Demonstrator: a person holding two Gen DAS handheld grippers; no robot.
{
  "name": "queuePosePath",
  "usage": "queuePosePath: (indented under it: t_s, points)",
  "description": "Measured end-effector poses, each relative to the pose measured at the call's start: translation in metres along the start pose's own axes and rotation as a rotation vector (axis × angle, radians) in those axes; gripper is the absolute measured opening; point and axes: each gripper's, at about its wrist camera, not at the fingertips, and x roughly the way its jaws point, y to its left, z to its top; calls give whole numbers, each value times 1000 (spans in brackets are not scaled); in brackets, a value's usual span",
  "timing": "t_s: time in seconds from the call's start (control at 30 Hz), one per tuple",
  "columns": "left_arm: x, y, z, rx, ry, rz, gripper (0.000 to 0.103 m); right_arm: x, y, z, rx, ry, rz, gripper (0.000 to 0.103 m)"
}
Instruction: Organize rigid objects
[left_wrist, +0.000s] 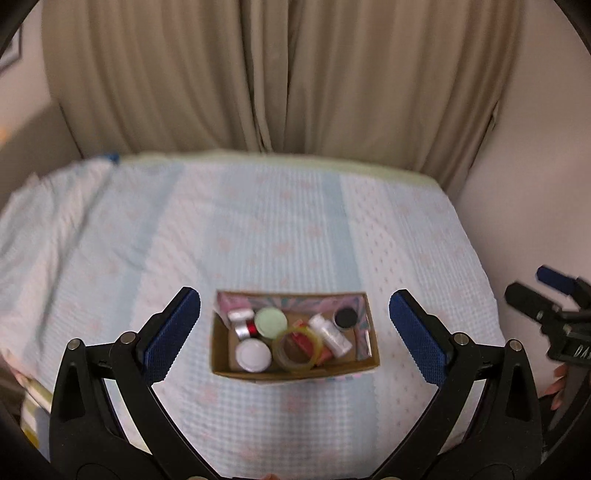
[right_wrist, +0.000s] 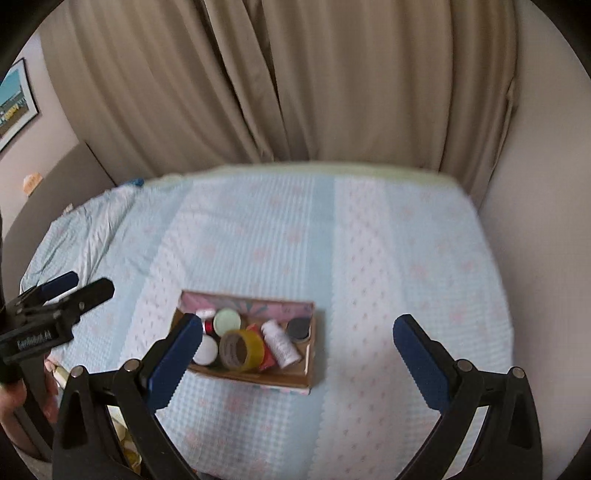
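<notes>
A cardboard box (left_wrist: 295, 371) (right_wrist: 310, 365) lies on the bed, holding a tape roll (left_wrist: 297, 349) (right_wrist: 242, 349), a white bottle (left_wrist: 330, 334) (right_wrist: 280, 343), a green lid (left_wrist: 271, 322) (right_wrist: 227, 319), a white lid (left_wrist: 253, 355) (right_wrist: 205, 349), a black-capped jar (left_wrist: 346, 317) (right_wrist: 298, 328) and a silver-and-red item (left_wrist: 244, 325). My left gripper (left_wrist: 294, 312) hangs open above and in front of the box, holding nothing. My right gripper (right_wrist: 297, 338) is open too and holds nothing, its left finger (right_wrist: 177, 350) overlapping the box's left end in view.
The bed (left_wrist: 258, 229) (right_wrist: 369, 240) has a pale blue patterned cover. Beige curtains (left_wrist: 258, 74) hang behind it, and a wall (right_wrist: 535, 221) runs along the right. The other gripper shows at each view's edge (left_wrist: 554, 306) (right_wrist: 48, 314). A framed picture (right_wrist: 14, 107) hangs at left.
</notes>
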Motion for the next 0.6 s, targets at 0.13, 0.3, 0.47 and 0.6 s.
queuePosePath:
  t_s: [0.13, 0.3, 0.47, 0.6]
  points:
    - [-41, -10, 0, 20, -101, 9, 102, -39, 3, 5, 3, -79, -18, 103]
    - [-72, -18, -4, 47, -178, 15, 102, -73, 7, 2, 0, -169, -67, 103]
    - [-92, -22, -9, 67, -241, 19, 102, -93, 8, -5, 1, -230, -97, 103]
    - [-99, -27, -11, 78, -252, 19, 102, -98, 7, -9, 3, -251, -117, 103]
